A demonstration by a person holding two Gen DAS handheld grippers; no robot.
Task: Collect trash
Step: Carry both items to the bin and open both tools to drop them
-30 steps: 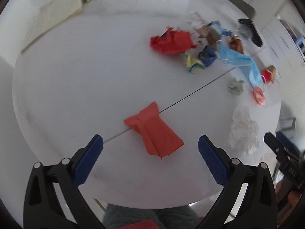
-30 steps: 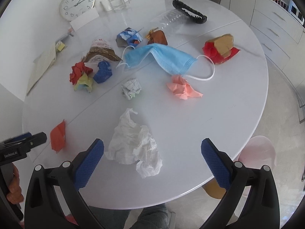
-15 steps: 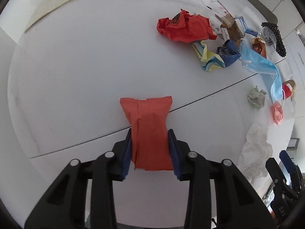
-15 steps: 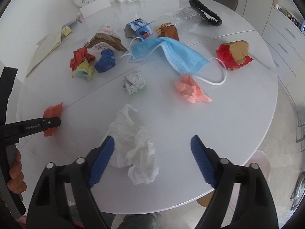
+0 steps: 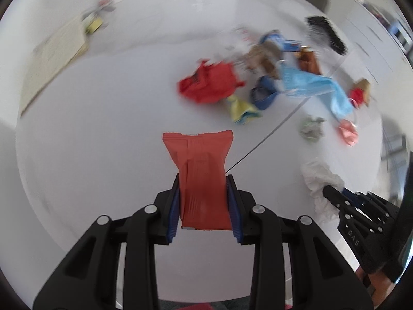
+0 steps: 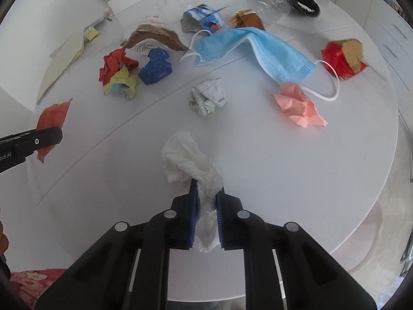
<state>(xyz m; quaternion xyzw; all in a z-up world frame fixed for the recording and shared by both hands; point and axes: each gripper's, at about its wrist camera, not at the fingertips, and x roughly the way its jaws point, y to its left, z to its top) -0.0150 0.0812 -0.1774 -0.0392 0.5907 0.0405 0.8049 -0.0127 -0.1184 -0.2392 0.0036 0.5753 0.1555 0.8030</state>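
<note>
The left gripper (image 5: pixel 204 206) jaws pinch the orange wrapper (image 5: pixel 200 170) above the table (image 6: pixel 284 180). The right gripper (image 6: pixel 206 214) jaws have just closed, squeezing the soft, light tissue (image 6: pixel 191 160) (it tears easily, so hold its thick middle).

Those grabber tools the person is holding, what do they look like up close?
Each is a black plastic tool ending in two fingers lined with ribbed blue pads. Round silver pivot pins dot the black linkage arms. The left gripper and the right gripper look alike. Seen from the side, the left one carries small white lettering, only partly readable. No cables show, and no sleeve is clearly visible.
</note>
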